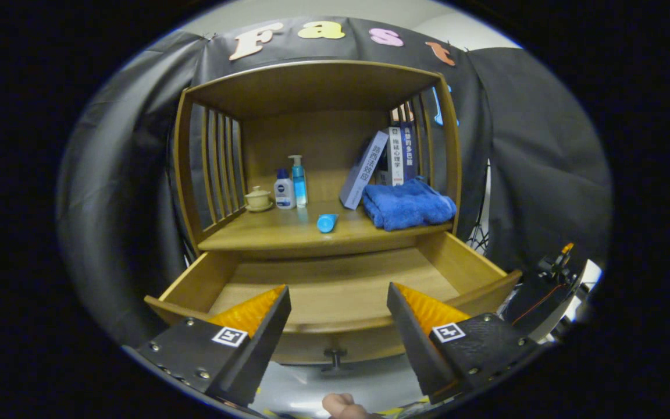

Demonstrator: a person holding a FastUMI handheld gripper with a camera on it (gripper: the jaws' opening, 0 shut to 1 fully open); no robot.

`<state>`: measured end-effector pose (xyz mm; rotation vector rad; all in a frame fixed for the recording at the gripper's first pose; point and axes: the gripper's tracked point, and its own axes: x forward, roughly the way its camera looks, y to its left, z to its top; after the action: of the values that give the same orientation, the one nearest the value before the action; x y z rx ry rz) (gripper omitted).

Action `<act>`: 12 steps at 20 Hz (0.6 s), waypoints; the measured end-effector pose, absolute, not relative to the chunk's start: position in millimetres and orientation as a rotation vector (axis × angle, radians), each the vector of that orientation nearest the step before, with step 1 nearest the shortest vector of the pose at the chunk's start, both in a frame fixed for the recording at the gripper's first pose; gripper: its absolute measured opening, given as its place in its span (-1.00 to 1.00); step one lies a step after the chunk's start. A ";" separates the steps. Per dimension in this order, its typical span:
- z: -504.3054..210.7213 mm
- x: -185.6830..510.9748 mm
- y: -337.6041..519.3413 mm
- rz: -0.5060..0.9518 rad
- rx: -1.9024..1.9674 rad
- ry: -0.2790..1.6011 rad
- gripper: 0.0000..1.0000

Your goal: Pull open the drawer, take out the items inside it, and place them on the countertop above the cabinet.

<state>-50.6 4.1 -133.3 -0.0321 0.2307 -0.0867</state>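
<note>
The wooden cabinet's drawer [463, 265] stands pulled open, its bare wooden floor showing between and beyond my fingers. Its small dark knob [335, 355] sits on the front panel below my fingertips. On the countertop [277, 233] above the drawer lies a blue tube [327, 222], cap toward me, and a folded blue towel [407, 205] rests to its right. My gripper [338, 302] hovers in front of the drawer's front edge, open, with nothing between its fingers.
At the back left of the countertop stand a small lidded cup [258, 198], a white-and-blue bottle [284, 190] and a blue pump bottle [299, 181]. Several books [390, 157] lean behind the towel. A dark device [550, 291] sits right of the drawer. A hand [344, 407] shows below.
</note>
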 end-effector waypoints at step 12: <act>-197.5 -75.9 12.4 -0.046 0.017 0.145 0.99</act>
<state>-75.9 12.4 -197.5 0.0171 0.1454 -0.0461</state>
